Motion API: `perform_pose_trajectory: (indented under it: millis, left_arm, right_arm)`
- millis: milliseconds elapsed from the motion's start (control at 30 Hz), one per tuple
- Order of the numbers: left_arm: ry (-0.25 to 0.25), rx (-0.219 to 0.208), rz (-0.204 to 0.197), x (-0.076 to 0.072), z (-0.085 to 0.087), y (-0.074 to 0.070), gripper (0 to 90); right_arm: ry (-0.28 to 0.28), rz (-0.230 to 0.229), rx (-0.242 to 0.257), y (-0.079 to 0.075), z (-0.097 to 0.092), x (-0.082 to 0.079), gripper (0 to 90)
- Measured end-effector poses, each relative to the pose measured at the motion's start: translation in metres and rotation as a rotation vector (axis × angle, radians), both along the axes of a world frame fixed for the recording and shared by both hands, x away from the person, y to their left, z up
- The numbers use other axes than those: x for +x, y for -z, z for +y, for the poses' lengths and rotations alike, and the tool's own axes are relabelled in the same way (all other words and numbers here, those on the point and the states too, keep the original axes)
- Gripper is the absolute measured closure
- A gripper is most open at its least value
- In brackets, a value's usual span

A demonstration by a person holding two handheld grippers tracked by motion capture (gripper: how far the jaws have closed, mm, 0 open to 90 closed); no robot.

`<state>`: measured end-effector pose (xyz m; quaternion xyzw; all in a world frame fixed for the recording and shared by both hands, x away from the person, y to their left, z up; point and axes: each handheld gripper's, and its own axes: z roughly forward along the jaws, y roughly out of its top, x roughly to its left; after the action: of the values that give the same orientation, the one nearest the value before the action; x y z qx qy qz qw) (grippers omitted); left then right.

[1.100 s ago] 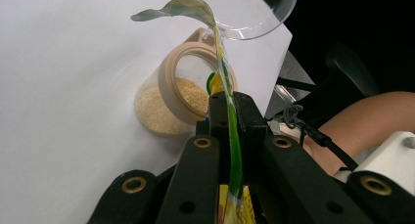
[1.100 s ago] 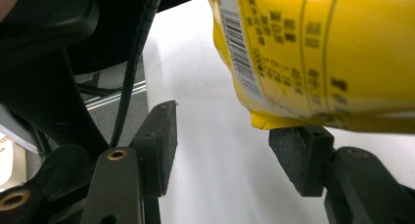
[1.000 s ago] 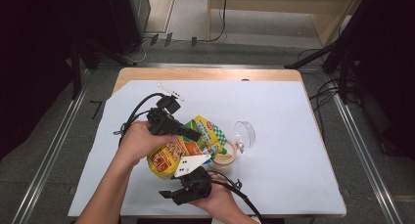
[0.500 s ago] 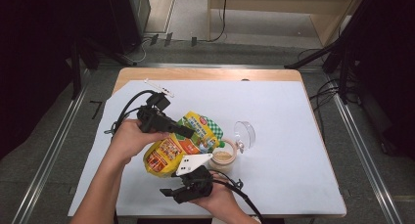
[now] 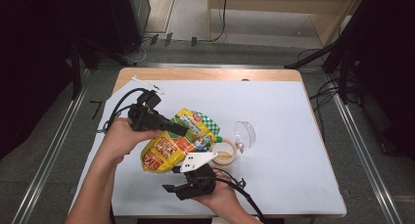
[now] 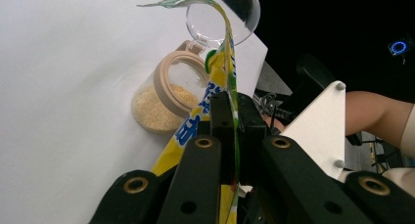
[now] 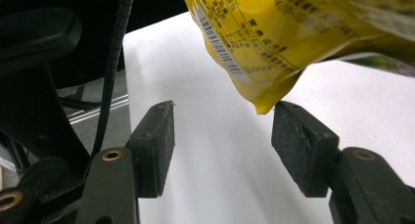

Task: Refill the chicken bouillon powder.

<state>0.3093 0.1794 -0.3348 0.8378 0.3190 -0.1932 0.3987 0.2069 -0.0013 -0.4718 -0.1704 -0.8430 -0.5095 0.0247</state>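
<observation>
The right gripper (image 7: 222,145), nearest the person, has its jaws apart and empty beneath a corner of the crinkled yellow-and-green plastic pouch (image 5: 178,138). The left gripper (image 6: 230,119) pinches the pouch's top edge, tilting it over the round clear jar (image 6: 169,99) of tan granules. Pouring looks begun; the jar is only partly filled, its clear hinged lid (image 5: 243,134) open.

The pouch (image 5: 178,141) hangs over the table (image 5: 293,136), left of the jar (image 5: 223,153).

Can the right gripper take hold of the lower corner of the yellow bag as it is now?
Probably yes. The right gripper stands open just below the yellow bag, whose corner hangs beside one pad, nothing between. The left gripper holds the bag up.
</observation>
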Motion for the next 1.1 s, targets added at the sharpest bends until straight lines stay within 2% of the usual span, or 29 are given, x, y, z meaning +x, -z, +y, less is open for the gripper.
perform_pose_trajectory:
  millis: [133, 500, 767, 900, 1100]
  left_arm:
    - [0.004, -0.011, -0.005, 0.0, 0.004, -0.001, 89.6]
    - [-0.034, -0.042, -0.009, 0.004, 0.017, 0.0, 89.2]
    - [-0.124, -0.1, -0.035, 0.015, 0.031, 0.005, 89.1]
    - [-0.176, -0.124, -0.052, 0.022, 0.034, 0.009, 88.9]
    - [-0.23, -0.147, -0.068, 0.035, 0.033, 0.017, 88.8]
  right_arm:
    - [0.007, -0.001, 0.001, 0.0, -0.002, 0.001, 42.9]
    - [0.001, -0.007, 0.018, -0.003, -0.004, 0.0, 43.0]
    - [0.009, -0.019, 0.036, -0.01, -0.01, 0.002, 42.8]
    - [0.019, -0.001, 0.041, -0.014, -0.013, 0.003, 42.7]
    - [0.031, 0.005, 0.02, -0.014, -0.016, 0.004, 42.1]
